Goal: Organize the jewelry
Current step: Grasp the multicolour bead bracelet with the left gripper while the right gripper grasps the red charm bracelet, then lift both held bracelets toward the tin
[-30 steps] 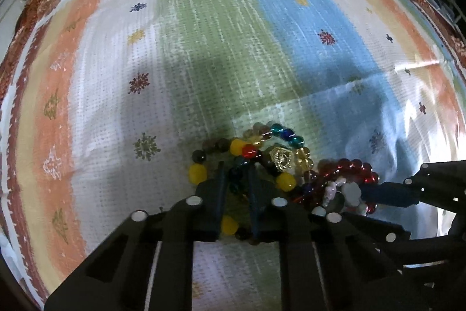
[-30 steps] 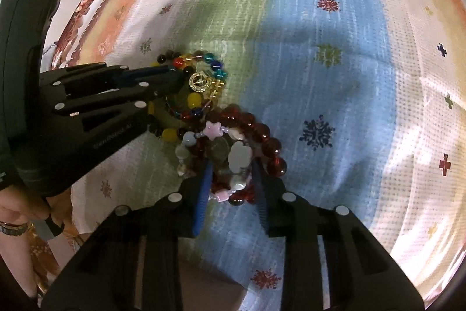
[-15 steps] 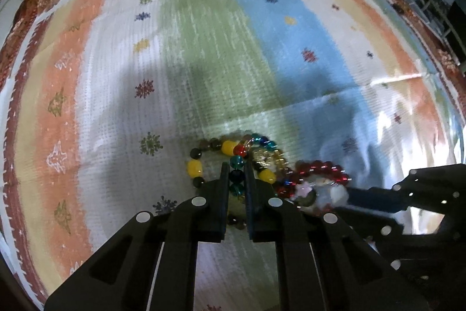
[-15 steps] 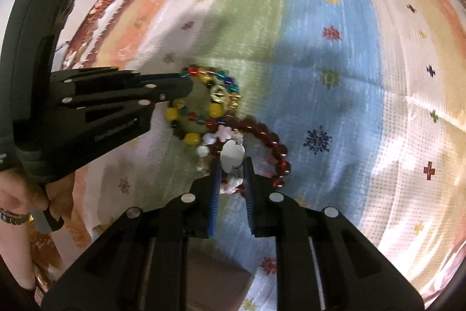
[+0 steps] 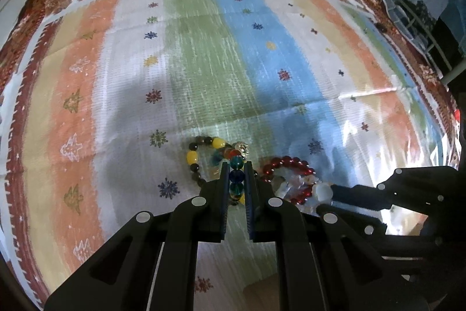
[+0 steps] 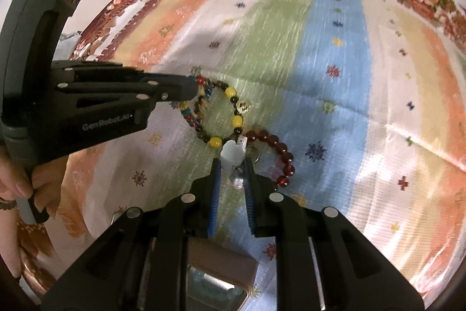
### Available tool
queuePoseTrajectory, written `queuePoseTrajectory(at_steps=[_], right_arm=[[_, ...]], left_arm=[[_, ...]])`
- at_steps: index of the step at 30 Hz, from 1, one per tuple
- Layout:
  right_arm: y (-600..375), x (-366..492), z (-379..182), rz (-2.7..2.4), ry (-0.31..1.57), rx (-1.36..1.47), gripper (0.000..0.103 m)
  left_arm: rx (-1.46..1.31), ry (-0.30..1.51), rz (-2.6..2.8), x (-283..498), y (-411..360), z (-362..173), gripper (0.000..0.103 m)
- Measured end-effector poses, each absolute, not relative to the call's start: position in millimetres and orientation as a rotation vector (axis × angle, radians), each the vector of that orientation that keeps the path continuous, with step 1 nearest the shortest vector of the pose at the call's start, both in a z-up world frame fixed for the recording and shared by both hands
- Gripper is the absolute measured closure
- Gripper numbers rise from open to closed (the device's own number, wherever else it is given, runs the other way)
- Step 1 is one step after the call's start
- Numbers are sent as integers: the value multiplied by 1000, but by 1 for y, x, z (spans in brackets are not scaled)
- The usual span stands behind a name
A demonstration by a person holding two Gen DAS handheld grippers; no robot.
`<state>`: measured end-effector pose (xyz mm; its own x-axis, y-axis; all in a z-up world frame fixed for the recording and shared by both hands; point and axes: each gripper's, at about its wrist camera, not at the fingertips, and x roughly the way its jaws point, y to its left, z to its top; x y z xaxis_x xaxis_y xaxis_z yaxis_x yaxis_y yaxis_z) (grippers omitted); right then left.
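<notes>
Through the left wrist camera, I am clamping the left gripper (image 5: 236, 177) on the multicoloured bead bracelet (image 5: 204, 159), its pinched beads running lengthwise between the fingers, the loop lying ahead on the striped cloth (image 5: 204, 63).

Through the right wrist camera, I am gripping the pale charm strand (image 6: 233, 155) with the right gripper (image 6: 231, 174), beside the dark red bead bracelet (image 6: 282, 153). I judge this the untangling step; next, pulling gently apart.
</notes>
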<state>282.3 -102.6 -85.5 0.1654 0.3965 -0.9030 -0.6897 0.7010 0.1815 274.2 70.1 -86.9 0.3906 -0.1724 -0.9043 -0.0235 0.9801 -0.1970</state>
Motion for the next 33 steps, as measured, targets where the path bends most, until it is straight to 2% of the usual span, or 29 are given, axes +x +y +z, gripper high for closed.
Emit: queuePoseTrajectory(at_steps=[10, 33], right_arm=[[-117, 259, -51, 786, 1063, -290, 86], [-147, 201, -8, 833, 936, -237, 86]], left_arm=[[-213, 1087, -140, 248, 63, -50, 94], [-221, 968, -231, 175, 31, -12, 94]])
